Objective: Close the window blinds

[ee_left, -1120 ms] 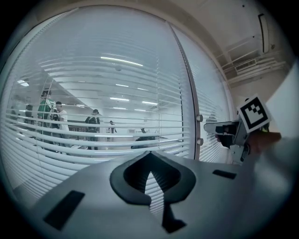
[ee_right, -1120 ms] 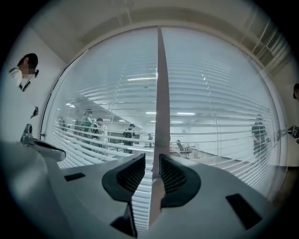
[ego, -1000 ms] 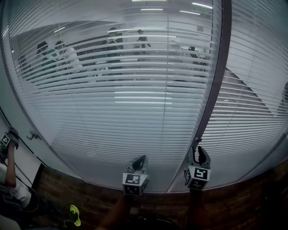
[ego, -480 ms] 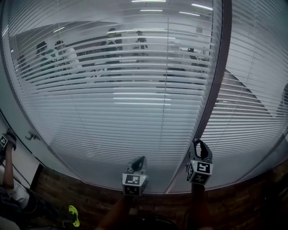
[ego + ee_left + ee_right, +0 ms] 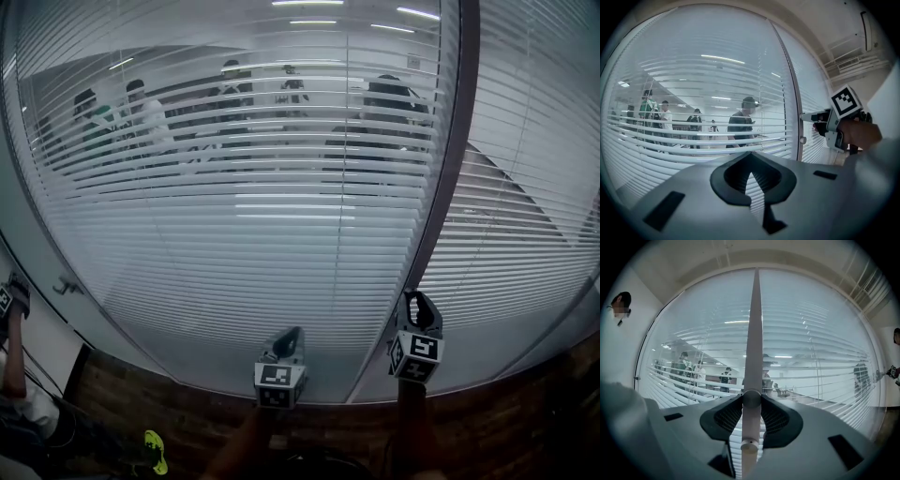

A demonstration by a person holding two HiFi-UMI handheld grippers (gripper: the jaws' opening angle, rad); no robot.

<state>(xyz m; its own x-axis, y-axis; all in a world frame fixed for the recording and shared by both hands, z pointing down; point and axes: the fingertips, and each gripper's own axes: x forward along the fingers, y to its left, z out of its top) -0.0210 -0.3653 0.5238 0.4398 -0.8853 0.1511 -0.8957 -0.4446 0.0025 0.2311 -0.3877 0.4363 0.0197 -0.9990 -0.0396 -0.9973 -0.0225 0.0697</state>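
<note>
White slatted blinds (image 5: 281, 216) cover the glass, their slats tilted partly open so the room behind shows through. The blinds' white tilt wand (image 5: 753, 352) hangs upright in front of them. My right gripper (image 5: 751, 400) holds this wand, with one pad pressed on each side of it. Its jaws have just been closing a little around the wand. In the head view the right gripper (image 5: 420, 302) is raised beside the dark window post (image 5: 452, 169). My left gripper (image 5: 291, 337) hovers low before the blinds, shut and empty, and in its own view (image 5: 751, 177) its pads meet.
Several people (image 5: 150, 117) stand behind the glass. A brown brick sill (image 5: 169, 412) runs below the window. At the far left another person's arm (image 5: 11, 356) holds a marker cube. More blinds (image 5: 534, 206) hang to the right of the post.
My right gripper has risen slightly along the wand beside the post. A person has walked into view behind the glass at upper right. The left gripper has stayed still.
</note>
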